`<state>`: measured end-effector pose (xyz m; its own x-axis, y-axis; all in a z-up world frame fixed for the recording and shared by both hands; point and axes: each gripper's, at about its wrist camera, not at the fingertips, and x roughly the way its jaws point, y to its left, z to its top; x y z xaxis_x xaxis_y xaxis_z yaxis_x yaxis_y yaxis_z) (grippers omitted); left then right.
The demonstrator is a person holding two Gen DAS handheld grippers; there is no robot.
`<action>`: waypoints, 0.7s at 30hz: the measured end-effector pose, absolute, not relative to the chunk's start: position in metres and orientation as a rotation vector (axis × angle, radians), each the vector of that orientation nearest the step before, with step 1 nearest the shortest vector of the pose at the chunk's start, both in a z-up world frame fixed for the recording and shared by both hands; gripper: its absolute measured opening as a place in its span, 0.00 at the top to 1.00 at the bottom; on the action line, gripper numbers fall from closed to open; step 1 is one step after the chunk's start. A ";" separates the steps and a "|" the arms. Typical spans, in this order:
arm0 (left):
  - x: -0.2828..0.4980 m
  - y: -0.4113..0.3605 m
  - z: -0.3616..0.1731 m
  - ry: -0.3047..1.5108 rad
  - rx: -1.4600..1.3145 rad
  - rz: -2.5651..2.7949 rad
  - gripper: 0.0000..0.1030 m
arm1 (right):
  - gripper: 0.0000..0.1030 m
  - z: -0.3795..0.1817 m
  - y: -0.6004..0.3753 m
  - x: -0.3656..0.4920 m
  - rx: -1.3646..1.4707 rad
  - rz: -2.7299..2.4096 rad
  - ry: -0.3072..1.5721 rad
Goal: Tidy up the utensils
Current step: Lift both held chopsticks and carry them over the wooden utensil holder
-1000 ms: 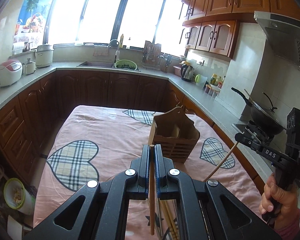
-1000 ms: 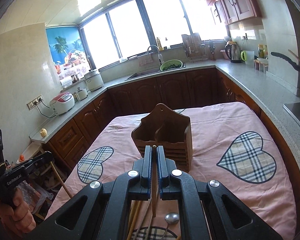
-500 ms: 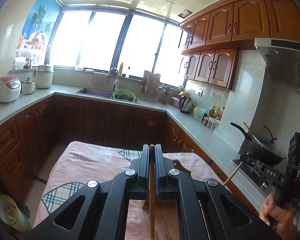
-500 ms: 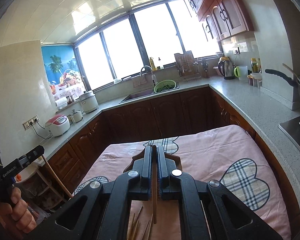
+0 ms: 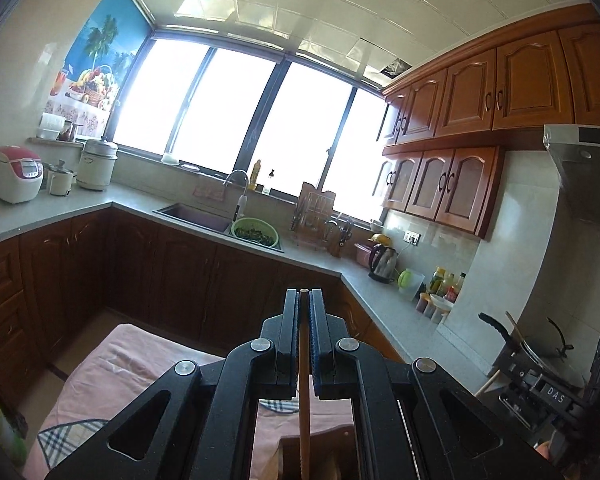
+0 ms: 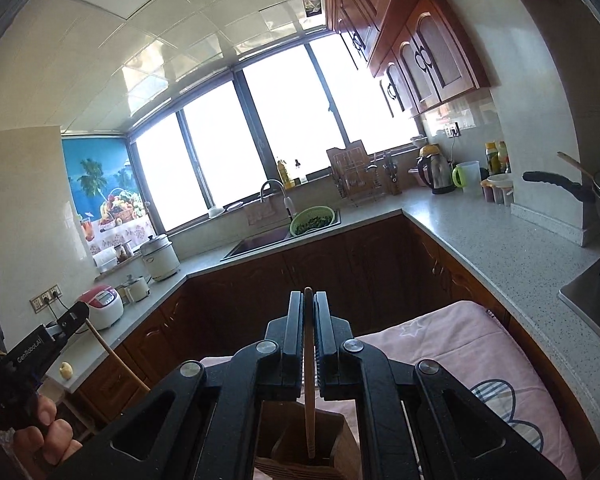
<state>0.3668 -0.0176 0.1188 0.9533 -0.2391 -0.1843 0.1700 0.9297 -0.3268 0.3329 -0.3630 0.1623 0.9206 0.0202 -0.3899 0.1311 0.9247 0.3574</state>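
My left gripper (image 5: 304, 294) is shut on a wooden chopstick (image 5: 303, 412) that hangs down over the wooden utensil holder (image 5: 320, 454). My right gripper (image 6: 308, 296) is shut on another wooden chopstick (image 6: 309, 400); its lower end reaches into the utensil holder (image 6: 304, 452). Both chopsticks stand about upright. The right gripper also shows at the right edge of the left wrist view (image 5: 496, 386), the left gripper at the left edge of the right wrist view (image 6: 74, 322). The loose utensils on the table are hidden.
The holder stands on a table with a pink cloth with plaid hearts (image 6: 452, 340). Grey counters with dark wooden cabinets (image 5: 180, 272) run around the table. A sink with a green colander (image 5: 256, 232) is at the back; a pan (image 5: 516, 344) sits on the stove at the right.
Both grippers have risen and tilted upward with their chopsticks, so the table and holder have sunk to the bottom of both views. The right chopstick now hangs into the holder.
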 end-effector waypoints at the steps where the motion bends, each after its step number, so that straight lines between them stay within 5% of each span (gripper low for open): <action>1: 0.377 -0.022 0.108 0.232 -0.324 -0.204 0.97 | 0.96 0.157 -0.364 0.338 0.394 -0.063 0.404; 11: 0.455 -0.058 0.026 0.323 -0.394 -0.168 0.97 | 0.96 0.081 -0.372 0.364 0.504 -0.073 0.457; 21: 0.484 -0.067 0.022 0.379 -0.378 -0.170 0.97 | 0.95 0.048 -0.371 0.366 0.532 -0.092 0.471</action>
